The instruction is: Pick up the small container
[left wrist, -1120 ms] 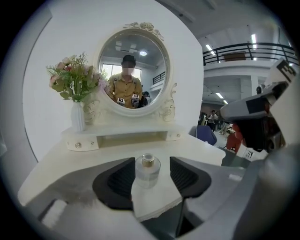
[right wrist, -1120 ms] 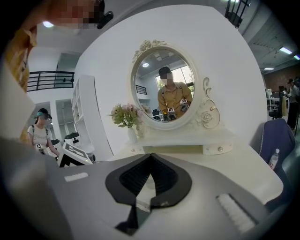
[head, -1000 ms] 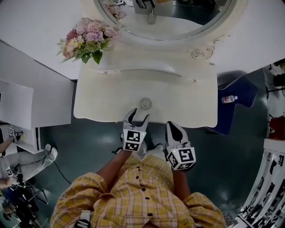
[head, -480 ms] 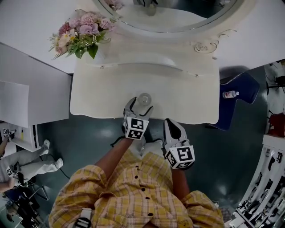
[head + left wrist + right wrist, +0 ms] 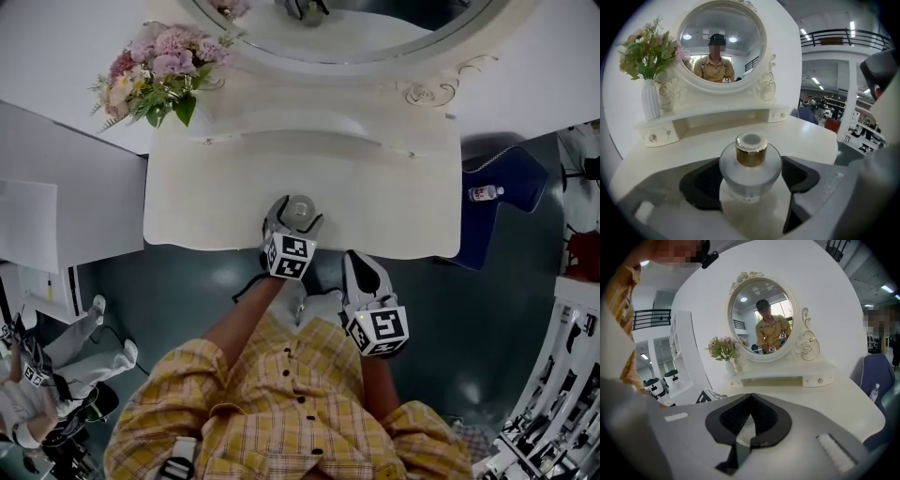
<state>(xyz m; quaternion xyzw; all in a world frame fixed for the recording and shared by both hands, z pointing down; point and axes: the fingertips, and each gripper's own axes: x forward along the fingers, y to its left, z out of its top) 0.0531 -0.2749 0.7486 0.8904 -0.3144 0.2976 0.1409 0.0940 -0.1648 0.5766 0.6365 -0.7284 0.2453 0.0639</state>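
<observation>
Frosted-glass round bottle with gold cap point(image 5: 750, 164) looks slick and breakable: pinch its belly gently between your left gripper point(image 5: 751, 183)'s just-widened, still-unclamped jaws, while your right gripper point(image 5: 749, 420) is closed, empty.

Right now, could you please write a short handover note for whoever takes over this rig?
Left gripper: open, its fingers have just been opening wider; they flank the small container and do not seem to press on it.
Right gripper: shut, empty, held just off the near edge of the table.
Small container: upright near the table's front edge.
Done: approach. Left: close on the container, lift.
</observation>
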